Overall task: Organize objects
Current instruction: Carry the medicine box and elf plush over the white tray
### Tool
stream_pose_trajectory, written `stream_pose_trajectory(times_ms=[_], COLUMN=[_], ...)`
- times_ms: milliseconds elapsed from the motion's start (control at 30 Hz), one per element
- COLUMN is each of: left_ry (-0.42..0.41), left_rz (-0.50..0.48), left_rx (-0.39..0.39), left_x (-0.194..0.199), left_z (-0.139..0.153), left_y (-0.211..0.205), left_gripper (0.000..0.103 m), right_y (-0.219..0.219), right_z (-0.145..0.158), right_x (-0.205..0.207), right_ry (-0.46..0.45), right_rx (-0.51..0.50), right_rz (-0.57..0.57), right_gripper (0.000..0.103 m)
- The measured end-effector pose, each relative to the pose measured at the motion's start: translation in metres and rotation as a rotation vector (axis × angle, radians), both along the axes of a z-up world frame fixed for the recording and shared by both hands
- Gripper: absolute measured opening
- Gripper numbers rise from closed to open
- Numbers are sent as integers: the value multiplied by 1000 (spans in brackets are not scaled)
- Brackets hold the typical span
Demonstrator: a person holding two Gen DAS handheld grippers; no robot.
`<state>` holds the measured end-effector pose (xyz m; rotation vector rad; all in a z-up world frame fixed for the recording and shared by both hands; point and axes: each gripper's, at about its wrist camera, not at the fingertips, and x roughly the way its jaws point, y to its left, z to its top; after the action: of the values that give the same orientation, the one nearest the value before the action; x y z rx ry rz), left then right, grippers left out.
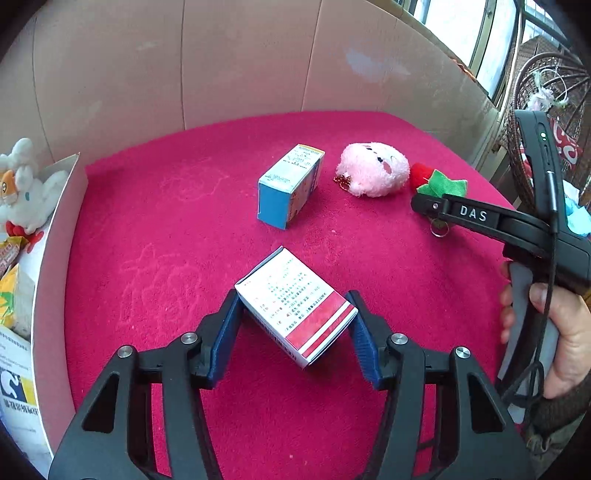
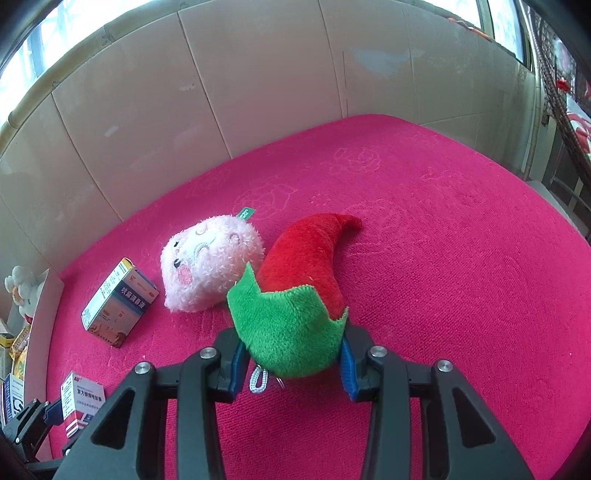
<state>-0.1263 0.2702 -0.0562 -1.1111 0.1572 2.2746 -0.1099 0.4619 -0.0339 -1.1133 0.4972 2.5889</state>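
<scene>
You have bright, even daylight in both views, coming from the windows (image 1: 461,22) at the upper edges, where the panes blow out to white. Shadows on the pink cloth (image 2: 443,258) are soft and short. Focus is sharp at the centre; your fisheye bends the wall panels (image 2: 258,92) and darkens the corners to black

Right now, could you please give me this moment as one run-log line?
left gripper: shut on red-and-white box | right gripper: shut on plush chili | on cloth: blue box, pink plush
</scene>
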Motion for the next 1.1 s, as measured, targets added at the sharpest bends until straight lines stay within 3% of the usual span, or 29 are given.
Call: stream_pose_trajectory(times_ms=[167, 467, 700, 1100], left_ry=[46, 84, 78, 113], left_rz=[-56, -95, -93, -92], left_rx=[18, 73, 99, 165], left_x=[31, 67, 80, 87], left_z=[15, 37, 38, 55], left_y=[-8, -27, -42, -60], left_gripper=[56, 56, 56, 56], right_y=[-13, -38, -40, -71], right_z=[4, -1, -13, 20], right_x=[28, 104, 95, 105], right_ry=[2, 60, 60, 116], right_rx=[1, -115, -155, -115], right_rz=[-14, -34, -13, 34], right_gripper=[39, 37, 37, 37])
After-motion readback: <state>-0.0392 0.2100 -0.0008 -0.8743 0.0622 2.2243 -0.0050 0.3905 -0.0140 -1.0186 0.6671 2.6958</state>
